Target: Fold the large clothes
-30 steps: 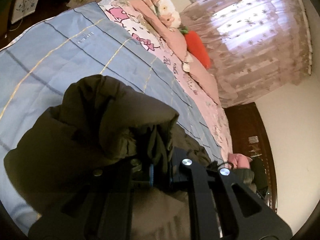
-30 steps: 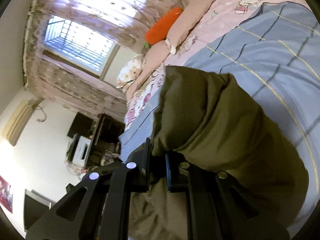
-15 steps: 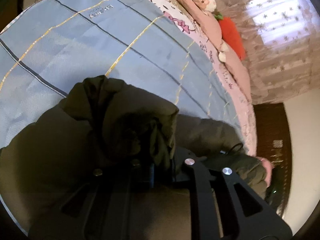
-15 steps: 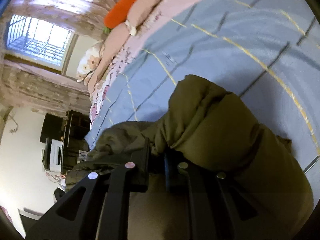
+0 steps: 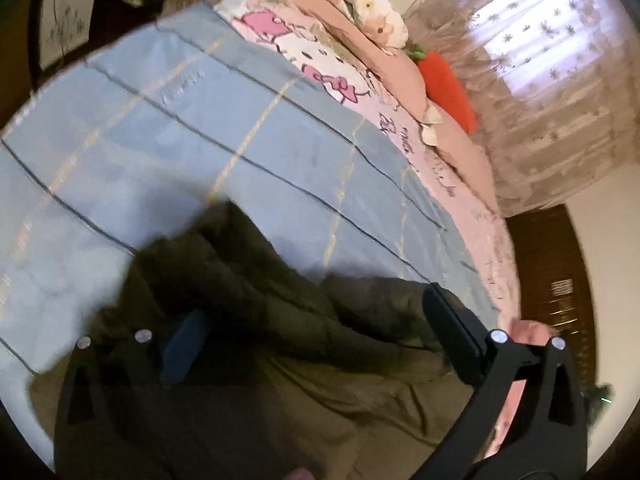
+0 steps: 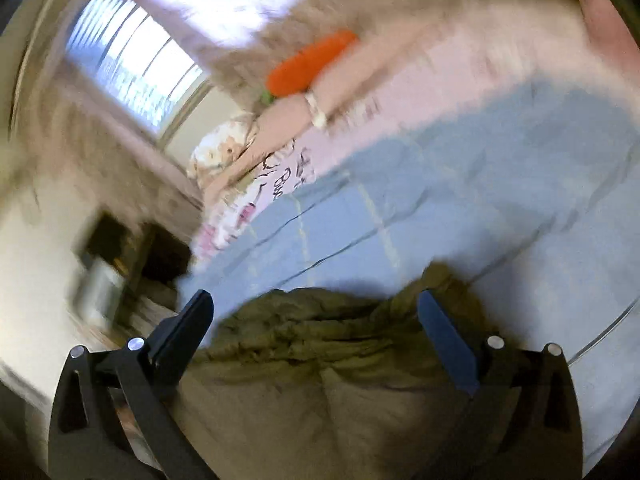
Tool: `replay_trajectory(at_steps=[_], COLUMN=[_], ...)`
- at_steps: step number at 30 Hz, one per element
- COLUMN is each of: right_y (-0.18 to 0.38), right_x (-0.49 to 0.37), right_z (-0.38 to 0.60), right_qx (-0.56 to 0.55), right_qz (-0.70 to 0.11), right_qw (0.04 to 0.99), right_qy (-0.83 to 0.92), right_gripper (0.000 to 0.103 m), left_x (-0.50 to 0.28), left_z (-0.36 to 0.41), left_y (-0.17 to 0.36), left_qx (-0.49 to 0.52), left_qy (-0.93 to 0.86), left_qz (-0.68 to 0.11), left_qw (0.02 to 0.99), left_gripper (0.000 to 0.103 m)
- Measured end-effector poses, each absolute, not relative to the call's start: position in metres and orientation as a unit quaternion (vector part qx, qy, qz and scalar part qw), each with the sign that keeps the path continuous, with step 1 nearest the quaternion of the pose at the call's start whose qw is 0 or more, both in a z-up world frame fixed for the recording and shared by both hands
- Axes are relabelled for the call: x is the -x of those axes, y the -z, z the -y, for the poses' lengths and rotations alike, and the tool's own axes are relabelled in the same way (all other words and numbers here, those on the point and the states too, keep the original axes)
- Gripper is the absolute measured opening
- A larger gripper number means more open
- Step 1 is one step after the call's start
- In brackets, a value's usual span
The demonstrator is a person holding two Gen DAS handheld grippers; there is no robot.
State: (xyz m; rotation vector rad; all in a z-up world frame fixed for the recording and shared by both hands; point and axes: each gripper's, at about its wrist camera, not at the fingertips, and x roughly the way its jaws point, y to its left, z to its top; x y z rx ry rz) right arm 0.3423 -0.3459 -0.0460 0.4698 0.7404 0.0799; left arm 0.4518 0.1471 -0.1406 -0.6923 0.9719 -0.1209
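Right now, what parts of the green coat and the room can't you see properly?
- Left wrist view: the near part of the green coat is cut off by the bottom edge and partly covered by the left gripper, jaws wide open.
- Right wrist view: motion blur smears the window, the dark furniture and the print on the pink sheet.
- Neither view shows whether the coat's sleeves are tucked in; its own folds hide them.
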Motion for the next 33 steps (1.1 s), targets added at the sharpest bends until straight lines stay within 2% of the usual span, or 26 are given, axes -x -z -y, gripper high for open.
replay_trajectory(at_steps=[3,7,12,15,21,26,30,33], right_y=[0.062,0.146,0.193,0.205,0.217,0.220,0.209,0.180], right_x=[-0.330,-0.346,-0.370,-0.381,-0.393,-0.398,-0.394,-0.386], right_z=[0.311,0.275,0.275,0.274,0.275,0.275,0.269,0.266], right_qx=[-0.150,-0.111,-0.151,-0.146,-0.147,-0.139,-0.140,-0.141], right_qz=[-0.422,-0.527,-0.539,-0.541,-0.558,-0.555,-0.559,-0.545], right_qw=[0.894,0.842,0.828,0.827,0.816,0.819,0.816,0.826], right_qy=[-0.013,0.003,0.029,0.037,0.035,0.034,0.037,0.040], right_gripper=[0.102,0.102,0.102,0.102,0.102,0.102,0.102,0.102], left_x=[-0.453,-0.439,-0.393,-0.371,-0.372,-0.406,-0.416,-0.416], left_z=[-0.148,-0.147,-0.125,-0.097,-0.038,-0.043,-0.048,-0.050], left_y=[0.133,0.111,0.059,0.051,0.101,0.159,0.181,0.195], left_qx=[0.312,0.263,0.135,0.048,-0.095,-0.062,-0.051,-0.050], left_qy=[0.058,0.051,0.057,0.055,0.021,0.008,0.007,0.009], left_qz=[-0.461,-0.443,-0.412,-0.425,-0.455,-0.526,-0.543,-0.544], left_qw=[0.829,0.855,0.900,0.902,0.885,0.848,0.838,0.838], left_gripper=[0.101,0.101,0.101,0.101,0.101,0.101,0.101,0.101])
